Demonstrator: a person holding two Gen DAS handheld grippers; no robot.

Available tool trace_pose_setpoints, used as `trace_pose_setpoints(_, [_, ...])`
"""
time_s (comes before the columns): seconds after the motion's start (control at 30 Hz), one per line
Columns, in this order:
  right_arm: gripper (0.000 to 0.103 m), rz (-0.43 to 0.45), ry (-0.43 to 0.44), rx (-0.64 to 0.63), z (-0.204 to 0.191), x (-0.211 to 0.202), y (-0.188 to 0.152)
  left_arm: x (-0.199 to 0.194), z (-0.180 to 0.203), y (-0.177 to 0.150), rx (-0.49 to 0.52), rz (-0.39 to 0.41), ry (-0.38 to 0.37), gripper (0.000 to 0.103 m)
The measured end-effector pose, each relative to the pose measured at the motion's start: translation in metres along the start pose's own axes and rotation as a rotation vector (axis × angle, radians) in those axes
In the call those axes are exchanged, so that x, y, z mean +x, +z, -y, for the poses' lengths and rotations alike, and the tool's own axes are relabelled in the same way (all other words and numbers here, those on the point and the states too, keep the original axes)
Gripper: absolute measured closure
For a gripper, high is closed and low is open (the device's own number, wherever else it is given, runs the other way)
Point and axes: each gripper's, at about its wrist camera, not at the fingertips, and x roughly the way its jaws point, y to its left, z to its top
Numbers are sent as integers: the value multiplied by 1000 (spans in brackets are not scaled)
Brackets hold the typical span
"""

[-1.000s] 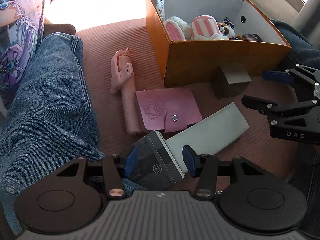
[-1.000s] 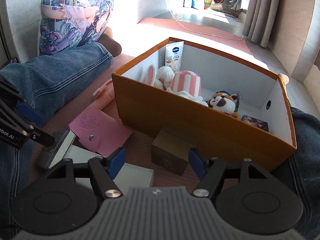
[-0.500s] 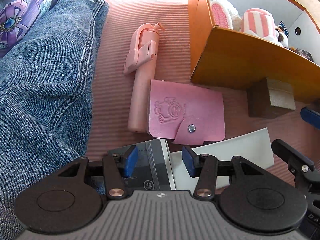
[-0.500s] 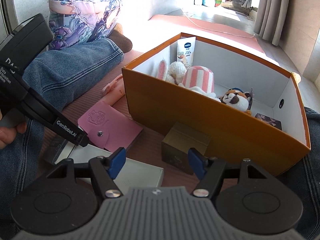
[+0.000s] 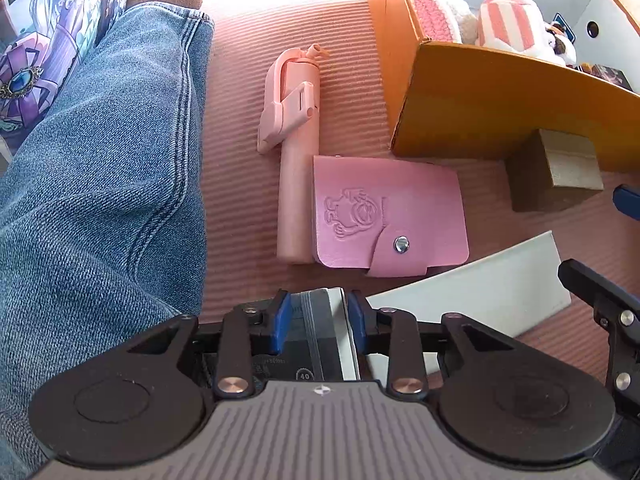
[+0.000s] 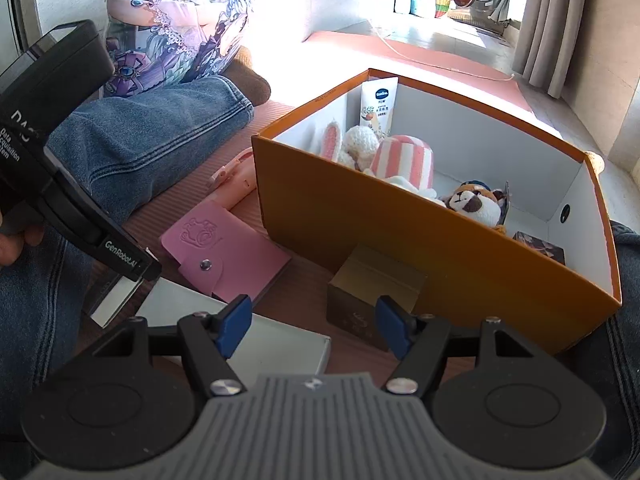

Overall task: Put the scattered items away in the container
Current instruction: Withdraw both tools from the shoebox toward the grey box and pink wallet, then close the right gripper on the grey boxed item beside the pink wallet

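Observation:
My left gripper (image 5: 318, 318) points steeply down at a dark grey box with a white side (image 5: 316, 328). Its jaws are closing, and both blue pads touch the box's sides. In the right wrist view that gripper (image 6: 134, 266) stands over the grey box (image 6: 116, 300). My right gripper (image 6: 314, 326) is open with nothing between its fingers, above a flat white box (image 6: 260, 336) and a small gold-brown box (image 6: 372, 292). The orange container (image 6: 400, 240) holds plush toys and a tube. A pink card wallet (image 5: 384, 212) and a pink selfie stick (image 5: 296, 152) lie on the mat.
A person's legs in blue jeans (image 5: 100, 200) border the mat on the left, and another denim leg (image 6: 624, 340) lies right of the container. A printed cushion (image 6: 172, 20) leans at the back left. The gold-brown box (image 5: 556, 176) touches the orange container's wall (image 5: 480, 108).
The left gripper has sunk and tilted down over the dark grey box, and its jaws have narrowed onto it. The right gripper has stayed where it was, open.

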Motion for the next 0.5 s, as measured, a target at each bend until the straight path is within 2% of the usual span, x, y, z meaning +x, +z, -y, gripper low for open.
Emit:
trace_pose_setpoints(0.07, [32,0,1,-6,-1,0,0,-4,-6,-4,25,-2,13,72])
trace_pose_setpoints(0.23, [34,-8,29,-41,-8,3,7,-11,-16,-11,92,-30,-7,73])
trace_pose_setpoints(0.4, [36,1,54,-144,-25,11,18,3,-12,-17,165,-74,17,72])
trace_pose_setpoints(0.47, [36,0,55,-174,-31,14,20,9,-10,-22,191,-89,40,82])
trace_pose_setpoints(0.5, [36,-2,56,-187,-33,16,20,11,-10,-24,206,-88,54,91])
